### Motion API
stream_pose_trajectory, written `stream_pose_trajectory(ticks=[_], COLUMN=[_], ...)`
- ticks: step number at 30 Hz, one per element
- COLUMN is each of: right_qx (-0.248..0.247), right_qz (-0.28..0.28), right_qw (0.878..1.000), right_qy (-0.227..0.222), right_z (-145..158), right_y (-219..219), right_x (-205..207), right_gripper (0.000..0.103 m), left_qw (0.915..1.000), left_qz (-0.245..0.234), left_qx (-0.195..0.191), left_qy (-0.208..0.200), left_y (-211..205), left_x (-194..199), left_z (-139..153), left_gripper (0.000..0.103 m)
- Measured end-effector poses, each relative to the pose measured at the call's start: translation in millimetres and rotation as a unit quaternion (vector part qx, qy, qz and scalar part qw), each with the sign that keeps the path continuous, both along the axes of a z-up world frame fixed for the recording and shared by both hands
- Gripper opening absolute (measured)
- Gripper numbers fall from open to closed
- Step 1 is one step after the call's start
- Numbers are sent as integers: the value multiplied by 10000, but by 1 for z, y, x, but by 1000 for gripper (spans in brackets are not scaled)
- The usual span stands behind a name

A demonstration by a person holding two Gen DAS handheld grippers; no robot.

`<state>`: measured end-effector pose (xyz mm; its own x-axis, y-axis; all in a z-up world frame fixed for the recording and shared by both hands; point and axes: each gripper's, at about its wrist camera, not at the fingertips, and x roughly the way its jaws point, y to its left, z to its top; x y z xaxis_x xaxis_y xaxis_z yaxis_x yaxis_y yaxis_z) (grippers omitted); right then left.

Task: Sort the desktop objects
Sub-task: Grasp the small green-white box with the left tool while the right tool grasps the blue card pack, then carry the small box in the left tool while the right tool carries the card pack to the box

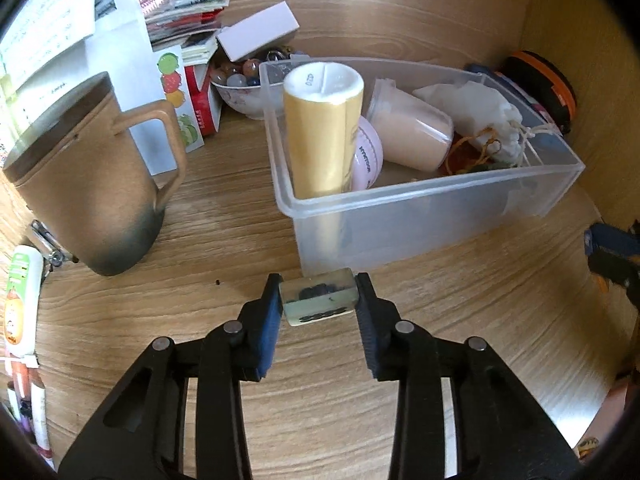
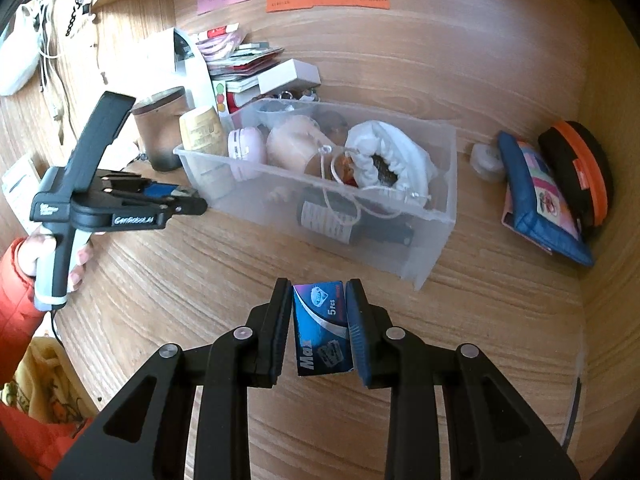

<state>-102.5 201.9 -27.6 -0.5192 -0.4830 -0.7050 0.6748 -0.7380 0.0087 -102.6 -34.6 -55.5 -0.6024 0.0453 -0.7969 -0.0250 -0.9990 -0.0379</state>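
My left gripper [image 1: 318,298] is shut on a small pale translucent block [image 1: 319,298] with dark marks inside, just in front of the near wall of the clear plastic bin [image 1: 420,220]. The bin holds a tall yellow tube [image 1: 322,136], a pink round case [image 1: 368,156], a beige jar [image 1: 412,132] and a white drawstring pouch [image 1: 480,120]. My right gripper [image 2: 319,328] is shut on a small blue box of razor blades [image 2: 322,328], held over the wooden desk in front of the bin [image 2: 424,248]. The left gripper [image 2: 192,204] shows at the bin's left end in the right wrist view.
A brown mug [image 1: 92,184] stands left of the bin. Papers, cards and a white box [image 1: 260,30] pile behind it, beside a bowl of marbles [image 1: 240,80]. A blue pouch [image 2: 540,204] and an orange-rimmed black case [image 2: 576,172] lie at the right. A hand in an orange sleeve [image 2: 16,280] holds the left gripper.
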Motion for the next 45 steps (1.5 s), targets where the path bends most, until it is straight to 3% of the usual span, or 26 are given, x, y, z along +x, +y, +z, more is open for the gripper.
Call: stream_pose_trajectory(ticks=[13,26,32,45], right_qx=[-3,-126,-174,-229], right_qz=[-84,-158,-285,-466], right_qw=[9997,9983,9977,9986], right_qy=[237,540,595,50], right_z=[22,54,64,35], right_y=[-13,-17,-17,-16], right_x=[-11,-25,-44,-88], right_gripper=[25,25,25,25], left_qw=[9988,9951,9947,9961], left_qz=[-232,-526,-616,-653], left_qx=[-20,147,219,257], left_qy=[441,827,789,542], left_y=[1,26,37,49], left_x=[33,3,-19,-62], left_z=[43,78,81,67], left_gripper=[35,35,35,35])
